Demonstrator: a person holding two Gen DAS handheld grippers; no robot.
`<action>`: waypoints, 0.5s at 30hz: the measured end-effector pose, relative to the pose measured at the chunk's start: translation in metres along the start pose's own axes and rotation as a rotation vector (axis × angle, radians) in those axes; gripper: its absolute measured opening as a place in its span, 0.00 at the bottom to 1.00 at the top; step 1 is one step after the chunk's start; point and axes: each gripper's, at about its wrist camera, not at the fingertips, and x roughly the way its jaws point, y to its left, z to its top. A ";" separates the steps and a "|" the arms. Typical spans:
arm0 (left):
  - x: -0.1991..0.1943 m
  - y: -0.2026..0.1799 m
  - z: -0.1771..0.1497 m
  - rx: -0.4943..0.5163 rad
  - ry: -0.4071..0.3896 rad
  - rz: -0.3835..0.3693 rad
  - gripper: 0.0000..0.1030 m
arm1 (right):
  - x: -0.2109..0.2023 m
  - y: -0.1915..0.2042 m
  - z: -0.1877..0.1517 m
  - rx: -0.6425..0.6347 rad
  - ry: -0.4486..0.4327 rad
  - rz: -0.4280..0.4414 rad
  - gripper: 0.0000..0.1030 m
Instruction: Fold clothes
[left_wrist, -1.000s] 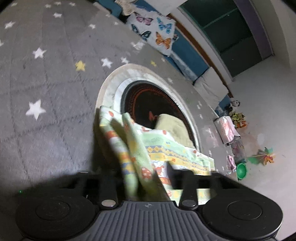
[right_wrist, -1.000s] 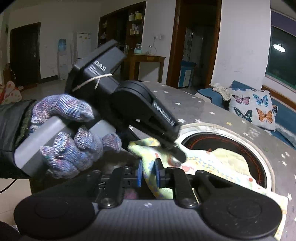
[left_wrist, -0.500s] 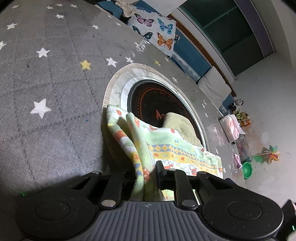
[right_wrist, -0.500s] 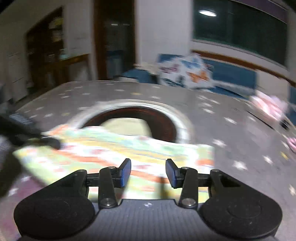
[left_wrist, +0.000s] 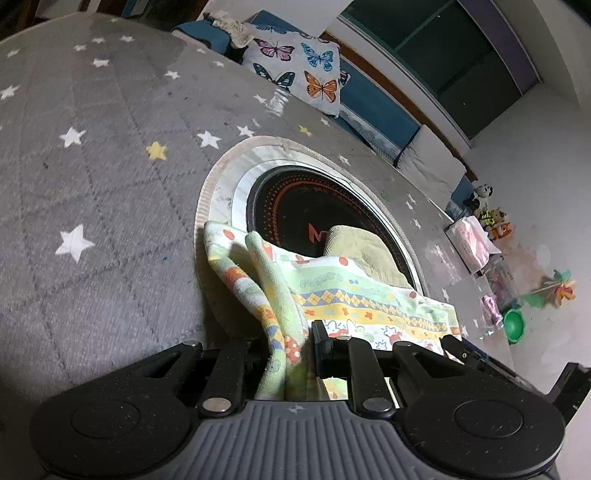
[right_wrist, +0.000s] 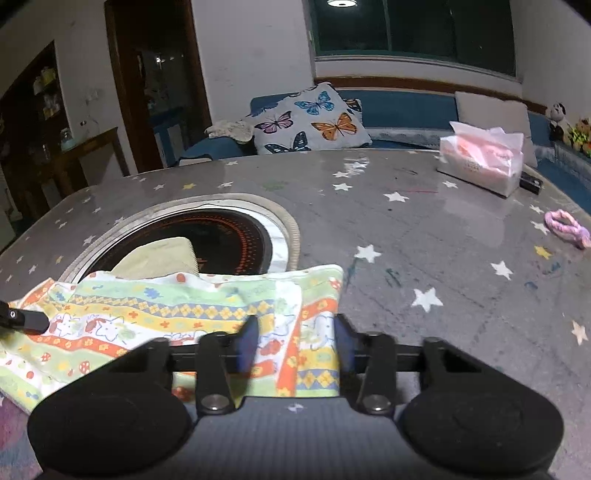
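**Q:** What does the garment look like, and where does it lie?

**A:** The soft patterned cloth (right_wrist: 177, 314), printed with bands of pale green, yellow diamonds, orange stripes and small cartoon figures, lies folded on the grey star-printed tabletop (right_wrist: 424, 236). Its far edge, at 12 o'clock, overlaps the round black inset plate with orange dotted rings (right_wrist: 229, 236). A pale yellow ribbed cloth (right_wrist: 162, 254) rests on that plate, just behind it.

**Q:** How do the tools stand?

**A:** The left hand-held gripper (left_wrist: 295, 343) is clamped on a bunched, doubled-over edge of the patterned cloth (left_wrist: 351, 295), which rises in two rounded folds towards 11 o'clock. The right hand-held gripper (right_wrist: 293, 341) has its blue-padded fingers (right_wrist: 246, 341) spread apart over the cloth's right-hand corner, gripping nothing.

**Q:** What else is shown?

**A:** A pink tissue pack (right_wrist: 484, 162) at 2 o'clock, a pink fabric loop (right_wrist: 567, 227) at 3 o'clock, and a butterfly-print cushion (right_wrist: 310, 122) beyond the tabletop.
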 end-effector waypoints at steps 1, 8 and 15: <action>0.000 -0.002 0.000 0.013 -0.003 0.004 0.17 | 0.001 0.001 0.000 0.000 -0.001 0.003 0.23; -0.005 -0.024 0.006 0.102 -0.030 0.005 0.11 | -0.012 0.005 0.000 0.014 -0.038 0.019 0.09; 0.006 -0.080 0.021 0.224 -0.037 -0.065 0.10 | -0.044 -0.015 0.013 0.024 -0.114 -0.027 0.07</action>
